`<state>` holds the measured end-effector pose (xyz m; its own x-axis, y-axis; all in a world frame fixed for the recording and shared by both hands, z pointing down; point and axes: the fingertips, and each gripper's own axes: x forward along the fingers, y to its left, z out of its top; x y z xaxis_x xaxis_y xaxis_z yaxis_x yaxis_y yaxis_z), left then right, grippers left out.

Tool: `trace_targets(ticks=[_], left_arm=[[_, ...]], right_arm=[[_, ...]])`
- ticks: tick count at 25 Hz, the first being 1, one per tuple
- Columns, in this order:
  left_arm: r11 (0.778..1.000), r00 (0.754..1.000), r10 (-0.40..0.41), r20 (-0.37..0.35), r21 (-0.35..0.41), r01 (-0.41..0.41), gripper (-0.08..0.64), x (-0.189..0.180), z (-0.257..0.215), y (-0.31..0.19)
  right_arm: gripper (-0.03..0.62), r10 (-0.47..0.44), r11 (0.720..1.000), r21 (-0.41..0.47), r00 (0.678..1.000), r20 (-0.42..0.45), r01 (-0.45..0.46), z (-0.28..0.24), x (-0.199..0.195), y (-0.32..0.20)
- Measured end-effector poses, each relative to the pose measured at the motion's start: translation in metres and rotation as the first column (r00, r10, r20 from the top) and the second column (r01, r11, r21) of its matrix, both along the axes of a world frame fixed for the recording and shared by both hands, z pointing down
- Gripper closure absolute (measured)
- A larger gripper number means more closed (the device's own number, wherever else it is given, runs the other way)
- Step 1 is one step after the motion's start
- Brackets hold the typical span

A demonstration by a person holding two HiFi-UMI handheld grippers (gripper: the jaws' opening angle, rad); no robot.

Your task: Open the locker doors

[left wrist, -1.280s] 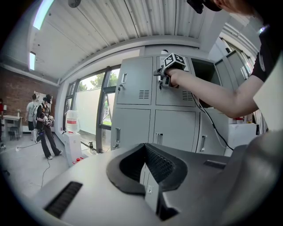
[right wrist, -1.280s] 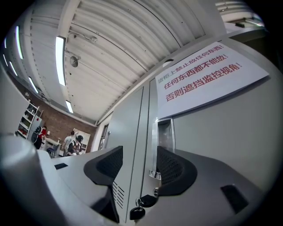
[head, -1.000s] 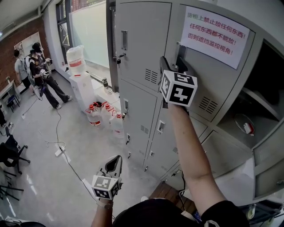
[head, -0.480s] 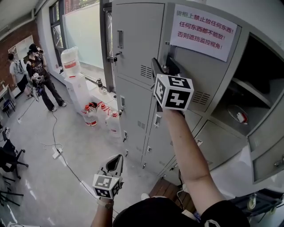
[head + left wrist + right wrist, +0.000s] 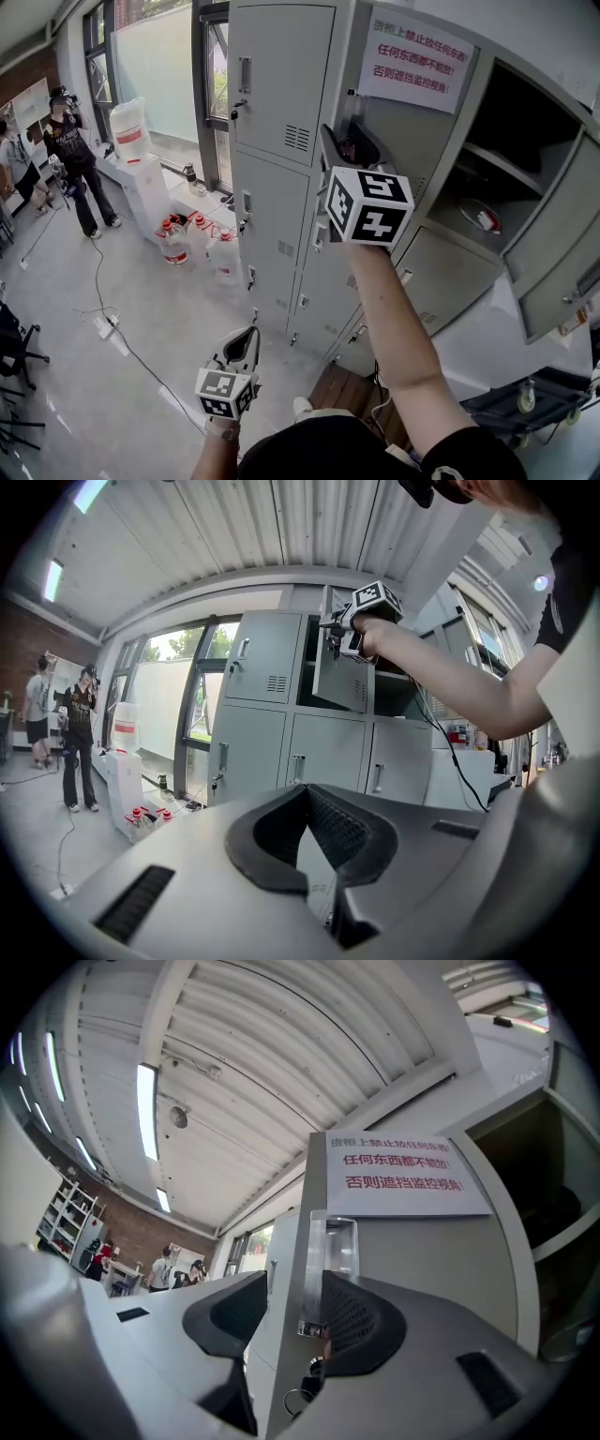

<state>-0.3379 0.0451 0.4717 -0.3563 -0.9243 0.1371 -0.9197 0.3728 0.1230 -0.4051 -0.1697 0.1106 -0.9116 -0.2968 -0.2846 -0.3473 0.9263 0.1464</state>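
Found upper middle door (image 5: 424,136) part-open, edge between just-narrowing, unclamped jaws of right gripper (image 5: 295,1309); left gripper (image 5: 307,797) closed, empty; left and lower doors (image 5: 274,225) shut

water dispenser (image 5: 133,157), red-capped bottles (image 5: 175,246), standing person (image 5: 71,150)

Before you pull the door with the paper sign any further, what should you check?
1. Edge of the sign door sits between the jaws of the right gripper: ok; they have just been closing, and a gap shows on one side.
2. The sign door stands partly open: ok.
3. The left gripper hangs low, shut, empty, away from the sign door: ok.
4. Room to swing past the neighbouring open door: cannot tell.
5. The people stand far off across the room: ok.
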Motion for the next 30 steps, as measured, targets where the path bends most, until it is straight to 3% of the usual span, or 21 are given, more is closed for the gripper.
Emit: trace_targets(ticks=[7,19,30], left_arm=[[0.999,0.999,0.041,-0.021,0.021,-0.040,0.541,0.020,-0.001,0.008],[0.984,0.984,0.176,-0.025,0.022,-0.176,0.541,0.059,0.008,0.003],[0.944,0.944,0.330,-0.011,0.025,-0.329,0.542,0.094,0.011,-0.015]], right_arm=[[0.428,0.043,0.999,0.031,0.999,-0.012,-0.043,0.002,0.040,0.009],[0.447,0.156,0.983,0.109,0.987,-0.047,-0.150,0.008,0.094,0.022],[0.471,0.218,0.970,0.118,0.976,-0.023,-0.214,0.008,0.164,0.030]])
